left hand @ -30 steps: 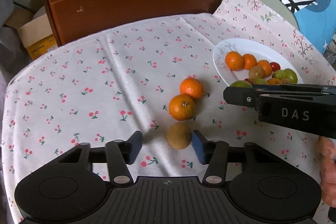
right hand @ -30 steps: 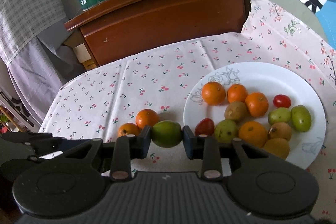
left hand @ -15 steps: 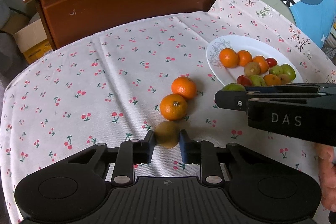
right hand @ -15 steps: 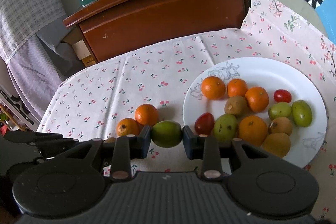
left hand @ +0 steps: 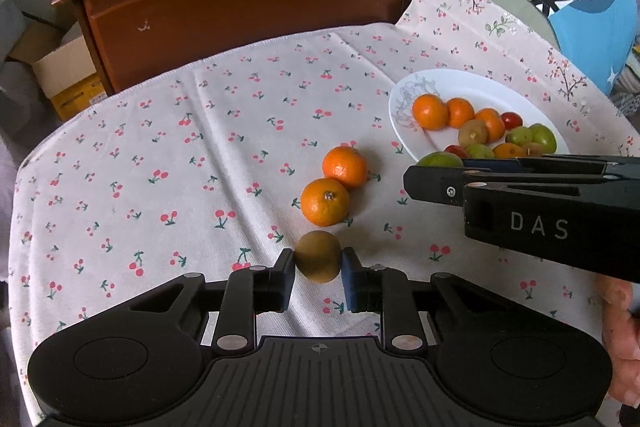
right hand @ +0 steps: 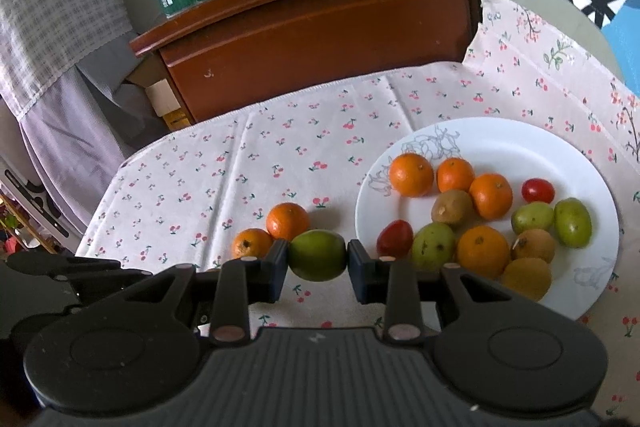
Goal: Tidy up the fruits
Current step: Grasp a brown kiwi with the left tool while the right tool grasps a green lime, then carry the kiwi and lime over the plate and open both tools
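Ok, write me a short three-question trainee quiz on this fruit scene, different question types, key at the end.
1. True or false: the left claw is shut on a brown fruit.
2. Multiple choice: what does the right claw hold? A) an orange B) a green fruit C) a red tomato
3. Fill in: the number of oranges lying on the cherry-print cloth, off the white plate, is ____.

Key: 1 true; 2 B; 3 two, namely the near orange and the far orange.
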A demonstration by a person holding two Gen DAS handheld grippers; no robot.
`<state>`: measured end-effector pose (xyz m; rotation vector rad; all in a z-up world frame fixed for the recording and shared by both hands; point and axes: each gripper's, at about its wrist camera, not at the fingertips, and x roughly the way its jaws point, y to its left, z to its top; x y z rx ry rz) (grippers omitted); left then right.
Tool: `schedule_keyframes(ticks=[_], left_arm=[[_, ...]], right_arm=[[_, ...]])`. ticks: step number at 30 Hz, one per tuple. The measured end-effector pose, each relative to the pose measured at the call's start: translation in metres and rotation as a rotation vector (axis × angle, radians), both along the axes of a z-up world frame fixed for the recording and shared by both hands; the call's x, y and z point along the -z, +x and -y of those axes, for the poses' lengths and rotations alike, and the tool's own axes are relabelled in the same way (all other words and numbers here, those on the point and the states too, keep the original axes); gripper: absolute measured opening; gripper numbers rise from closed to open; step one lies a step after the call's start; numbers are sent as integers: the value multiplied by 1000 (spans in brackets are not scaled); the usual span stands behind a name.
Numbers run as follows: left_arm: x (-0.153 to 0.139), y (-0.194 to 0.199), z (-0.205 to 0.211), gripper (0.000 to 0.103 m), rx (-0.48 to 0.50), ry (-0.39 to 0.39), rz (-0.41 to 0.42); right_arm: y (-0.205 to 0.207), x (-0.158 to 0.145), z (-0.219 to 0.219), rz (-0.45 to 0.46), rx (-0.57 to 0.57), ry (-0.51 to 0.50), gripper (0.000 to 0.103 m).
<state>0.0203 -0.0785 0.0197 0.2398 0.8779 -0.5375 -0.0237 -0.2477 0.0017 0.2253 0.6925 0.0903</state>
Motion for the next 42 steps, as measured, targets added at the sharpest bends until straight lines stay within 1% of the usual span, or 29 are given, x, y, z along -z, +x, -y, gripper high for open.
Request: schedule_keyframes(ticks=[7, 11, 15, 18, 22, 27, 31, 37, 42], left_arm=[[-15, -5, 2, 22, -5, -13, 21], [-29, -6, 5, 22, -5, -44, 43], [-45, -3, 11, 22, -4, -88, 67], [-54, 0, 18, 22, 0, -117, 80], [-60, 6, 32, 22, 10, -153, 87], [-56, 15, 57, 22, 38, -179, 70], [-48, 21, 76, 22, 65, -188, 55], [-30, 33, 93, 22, 61, -181, 13], [-21, 37, 99, 22, 61, -176, -10]], right_arm=[[-8, -14, 3, 30, 4, 12, 32], [-12, -28, 11, 52, 20, 40, 32], [-16, -49, 27, 89, 47, 53, 32], [-17, -67, 43, 109, 67, 44, 32], [-15, -78, 71, 112, 108, 73, 32], [-8, -73, 100, 76, 170, 92, 32], [0, -60, 117, 25, 218, 162, 32], [13, -47, 130, -2, 260, 168, 32], [27, -33, 134, -43, 262, 170, 32]])
